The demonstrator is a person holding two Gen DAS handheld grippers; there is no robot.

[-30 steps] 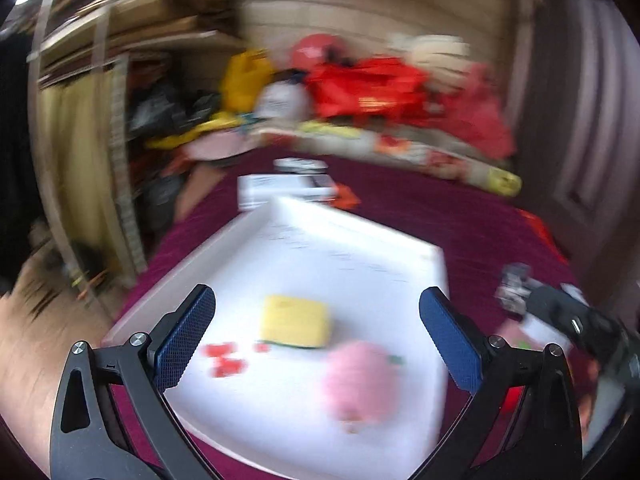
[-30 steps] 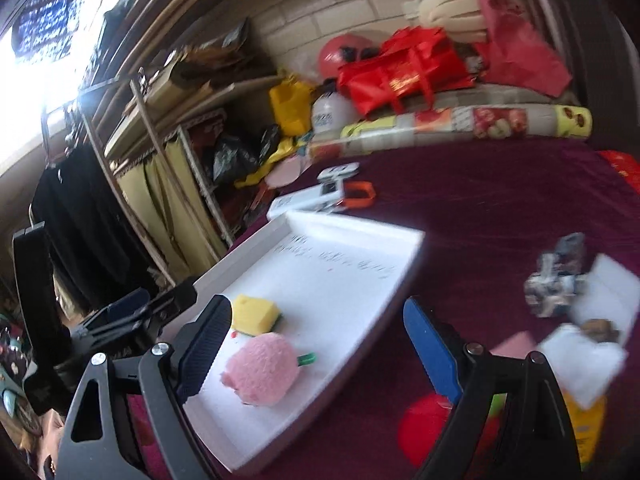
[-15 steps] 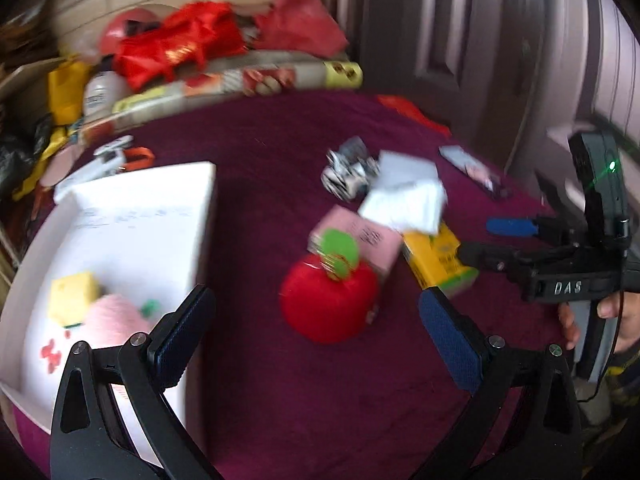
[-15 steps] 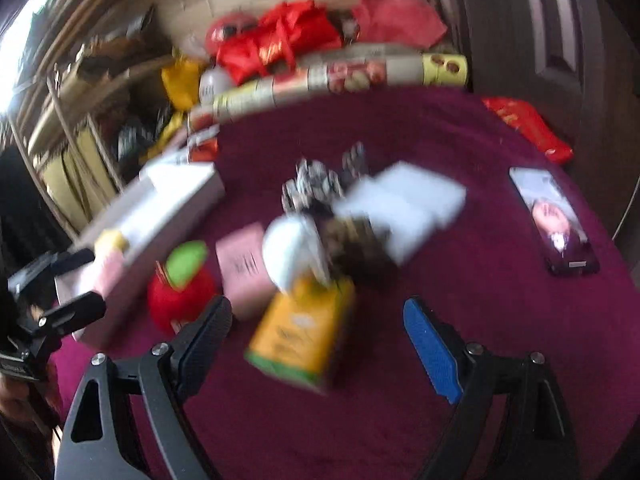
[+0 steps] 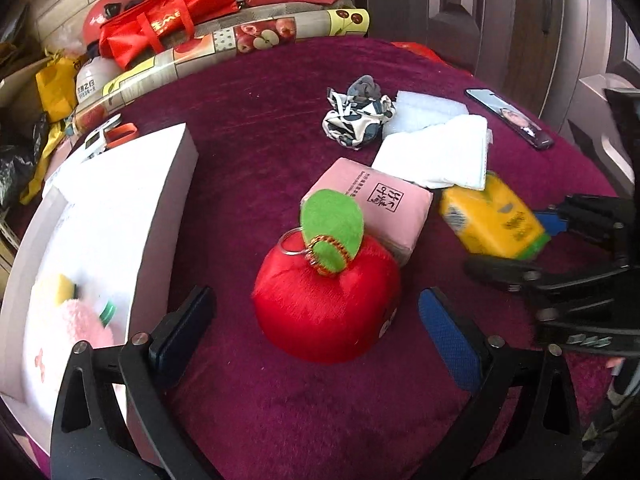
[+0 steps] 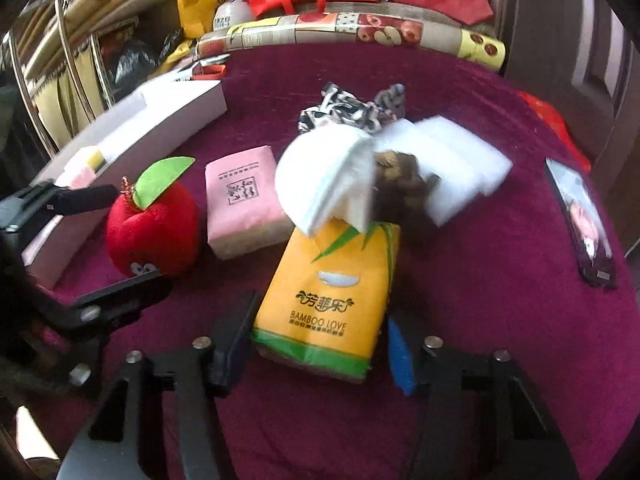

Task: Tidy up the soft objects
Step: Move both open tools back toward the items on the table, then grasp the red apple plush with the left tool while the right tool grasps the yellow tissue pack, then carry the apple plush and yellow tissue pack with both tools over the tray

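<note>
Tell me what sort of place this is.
Probably a lived-in home room doubling as storage, not a lab. A cloth-covered table holds tissue packs and a plush apple, bags are piled by a brick wall, and a panelled door stands behind.

Left hand-held gripper (image 5: 316, 320) straddling red plush apple (image 5: 326, 300) mid-bench (image 5: 280, 420), jaws just narrowed, pads clear of it. Pink tissue pack (image 5: 384, 208) touching behind; yellow pack (image 5: 492, 220) right. White tray (image 5: 160, 208) at left edge.

Maroon cloth (image 5: 280, 128) under plush apple (image 5: 326, 304), tissue packs (image 6: 248, 204).
</note>
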